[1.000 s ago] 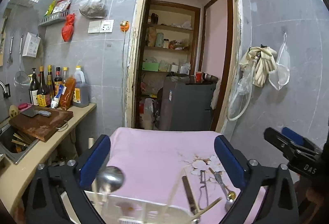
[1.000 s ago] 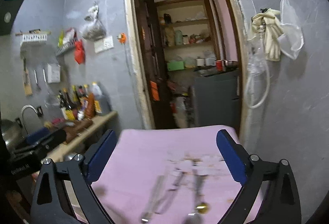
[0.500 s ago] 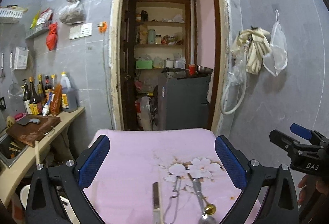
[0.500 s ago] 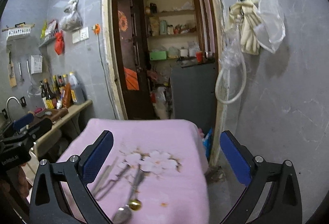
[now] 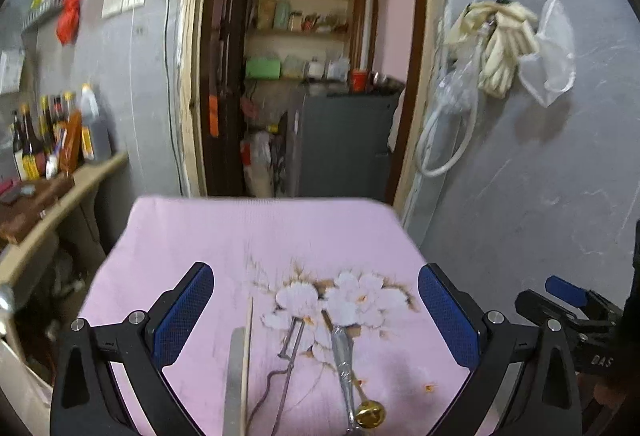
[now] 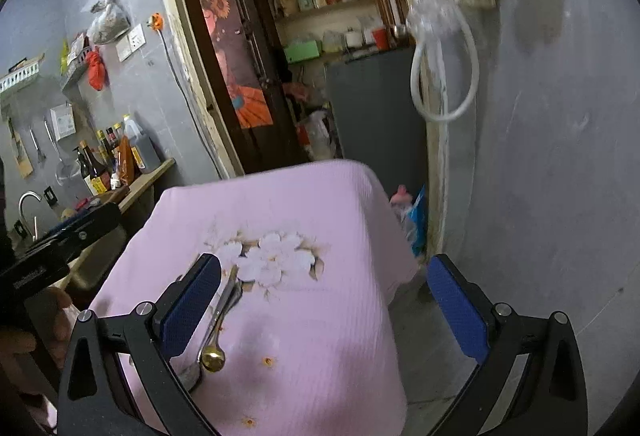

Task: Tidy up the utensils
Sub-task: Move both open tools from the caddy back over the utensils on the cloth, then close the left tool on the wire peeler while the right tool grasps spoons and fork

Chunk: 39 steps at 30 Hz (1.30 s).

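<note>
Utensils lie on a pink flowered cloth (image 5: 256, 236) over a small table. In the left wrist view I see a flat knife blade (image 5: 233, 376), a wooden chopstick (image 5: 247, 356), a wire peeler (image 5: 289, 360), a silver-handled spoon (image 5: 343, 360) and a small gold spoon (image 5: 370, 414). My left gripper (image 5: 314, 306) is open and empty above them. My right gripper (image 6: 326, 294) is open and empty above the cloth (image 6: 304, 195); the gold spoon (image 6: 212, 358) lies by its left finger (image 6: 192, 300).
A counter (image 5: 68, 191) with a cutting board and sauce bottles (image 5: 60, 135) runs along the left wall. A doorway (image 5: 312, 75) behind the table opens to shelves and a grey cabinet. Gloves and a bag (image 5: 508, 47) hang on the right wall.
Both grippers have swung right and come down closer over the pink cloth. The white rack with a ladle seen a second ago has left the left wrist view.
</note>
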Available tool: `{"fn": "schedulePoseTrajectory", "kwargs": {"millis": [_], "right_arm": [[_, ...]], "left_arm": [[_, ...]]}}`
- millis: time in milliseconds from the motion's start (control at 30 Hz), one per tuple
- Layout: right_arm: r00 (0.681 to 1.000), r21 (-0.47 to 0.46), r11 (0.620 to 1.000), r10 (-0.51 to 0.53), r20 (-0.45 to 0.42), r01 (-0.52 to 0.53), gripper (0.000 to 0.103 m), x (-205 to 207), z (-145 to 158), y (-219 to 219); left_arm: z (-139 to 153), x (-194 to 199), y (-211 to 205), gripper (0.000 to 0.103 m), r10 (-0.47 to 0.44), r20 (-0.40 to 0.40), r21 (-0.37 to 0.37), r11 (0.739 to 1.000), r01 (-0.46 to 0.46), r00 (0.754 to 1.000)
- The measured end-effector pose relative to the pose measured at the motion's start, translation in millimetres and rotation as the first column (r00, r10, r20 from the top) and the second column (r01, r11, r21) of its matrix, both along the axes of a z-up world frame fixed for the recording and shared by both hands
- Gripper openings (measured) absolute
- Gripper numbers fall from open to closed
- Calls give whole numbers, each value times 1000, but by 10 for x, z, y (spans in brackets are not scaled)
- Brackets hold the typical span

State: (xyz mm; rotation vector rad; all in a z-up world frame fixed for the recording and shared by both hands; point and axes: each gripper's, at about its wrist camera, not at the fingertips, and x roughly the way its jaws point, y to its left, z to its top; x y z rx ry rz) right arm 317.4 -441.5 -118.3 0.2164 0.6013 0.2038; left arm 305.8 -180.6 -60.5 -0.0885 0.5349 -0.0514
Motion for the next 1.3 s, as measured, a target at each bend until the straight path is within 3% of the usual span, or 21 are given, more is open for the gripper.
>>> {"fn": "schedulePoseTrajectory", "kwargs": {"millis": [167, 367, 433, 600, 733, 867, 967, 1300], "right_arm": [[998, 43, 998, 39, -57, -37, 88, 130, -374, 163], [985, 84, 990, 123, -122, -113, 62, 289, -691, 455], [976, 92, 985, 161, -144, -148, 49, 343, -776, 559], [951, 110, 970, 237, -196, -219, 34, 465, -920, 741], [934, 123, 959, 278, -223, -256, 32, 547, -989, 815], [914, 142, 945, 323, -246, -295, 31, 662, -1030, 934], [897, 154, 932, 358, -258, -328, 31, 741, -1047, 1026], [837, 146, 891, 454, -304, -431, 20, 905, -1128, 1400]], "left_arm": [[-349, 212, 32, 100, -25, -125, -22, 1000, 22, 992], [-779, 428, 149, 77, -61, -286, -105, 994, 32, 956], [-898, 491, 167, 71, -68, -334, -111, 993, 32, 940], [-1149, 614, 217, 51, -77, -441, -120, 992, 26, 894], [-1157, 638, 190, 49, -78, -439, -91, 995, 42, 895], [-1160, 672, 194, 26, -49, -459, -35, 999, 37, 887], [-1138, 665, 275, 16, -44, -474, -52, 998, 22, 879], [-1157, 655, 420, 16, -45, -493, -131, 991, -22, 869]]}}
